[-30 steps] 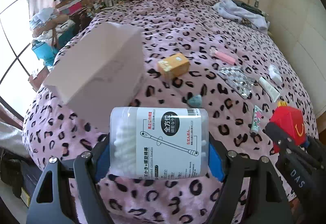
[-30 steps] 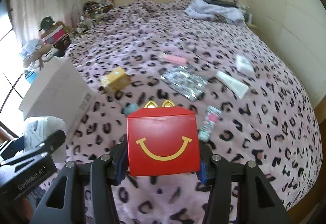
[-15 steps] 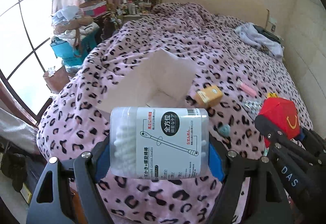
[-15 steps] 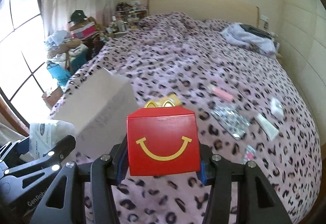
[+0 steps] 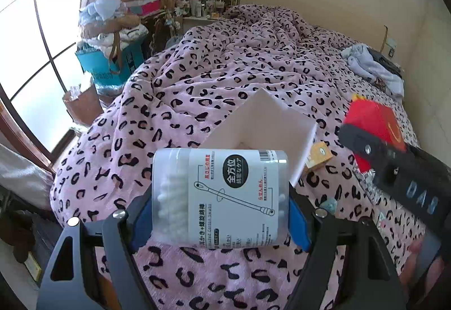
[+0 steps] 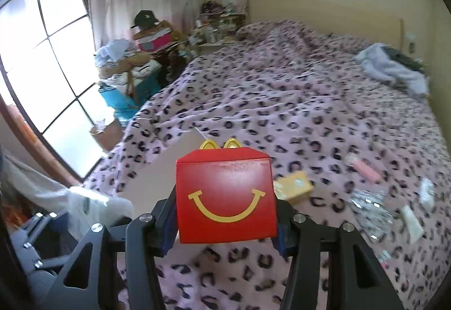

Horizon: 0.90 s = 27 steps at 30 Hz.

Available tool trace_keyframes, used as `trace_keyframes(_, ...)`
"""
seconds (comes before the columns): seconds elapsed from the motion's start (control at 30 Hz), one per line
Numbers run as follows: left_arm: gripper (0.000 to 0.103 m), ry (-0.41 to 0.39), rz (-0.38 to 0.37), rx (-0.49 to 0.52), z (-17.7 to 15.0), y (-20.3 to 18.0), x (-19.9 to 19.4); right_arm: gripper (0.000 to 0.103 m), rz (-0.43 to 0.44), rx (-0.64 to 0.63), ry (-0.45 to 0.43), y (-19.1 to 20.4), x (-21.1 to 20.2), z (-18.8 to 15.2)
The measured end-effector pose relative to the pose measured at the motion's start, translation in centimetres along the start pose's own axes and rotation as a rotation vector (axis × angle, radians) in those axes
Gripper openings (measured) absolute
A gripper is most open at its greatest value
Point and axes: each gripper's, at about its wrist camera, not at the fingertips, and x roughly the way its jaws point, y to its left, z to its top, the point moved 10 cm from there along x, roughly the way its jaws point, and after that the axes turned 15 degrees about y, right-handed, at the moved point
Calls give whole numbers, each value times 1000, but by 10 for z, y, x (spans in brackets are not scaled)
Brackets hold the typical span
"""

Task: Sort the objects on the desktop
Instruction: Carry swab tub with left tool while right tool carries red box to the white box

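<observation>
My left gripper (image 5: 220, 214) is shut on a clear tub of cotton swabs (image 5: 220, 197), held sideways above the near edge of the pink leopard-print bedspread (image 5: 225, 70). Just behind the tub stands an open white box (image 5: 270, 118). My right gripper (image 6: 225, 225) is shut on a red smiley-face box (image 6: 225, 194) with yellow handles. In the left wrist view that red box (image 5: 372, 124) and the right gripper's black finger (image 5: 394, 166) show at the right, beside the white box. In the right wrist view the white box (image 6: 169, 166) is mostly hidden behind the red one.
A small yellow box (image 5: 318, 157) lies right of the white box. A pink tube (image 6: 366, 169), foil blister packs (image 6: 369, 200) and white tubes (image 6: 411, 222) are scattered at the bed's right. Clothes (image 5: 372, 64) lie far right. Clutter and a blue bin (image 5: 112, 62) stand by the window.
Both grippers have swung left and risen, each still holding its item. The white box now sits directly behind the swab tub, and the red box has come close to its right side.
</observation>
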Motion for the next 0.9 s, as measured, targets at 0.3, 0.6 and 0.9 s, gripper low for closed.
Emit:
trace_keyframes(0.3, 79, 32, -56, -20, 13, 3, 29, 53, 136, -82, 113, 35, 52, 35)
trace_keyframes(0.6, 78, 30, -47, 9, 11, -4, 41, 53, 184, -123, 195, 49, 82, 21)
trace_keyframes(0.9, 79, 45, -40, 17, 11, -5, 52, 53, 163, -131, 229, 44, 94, 15)
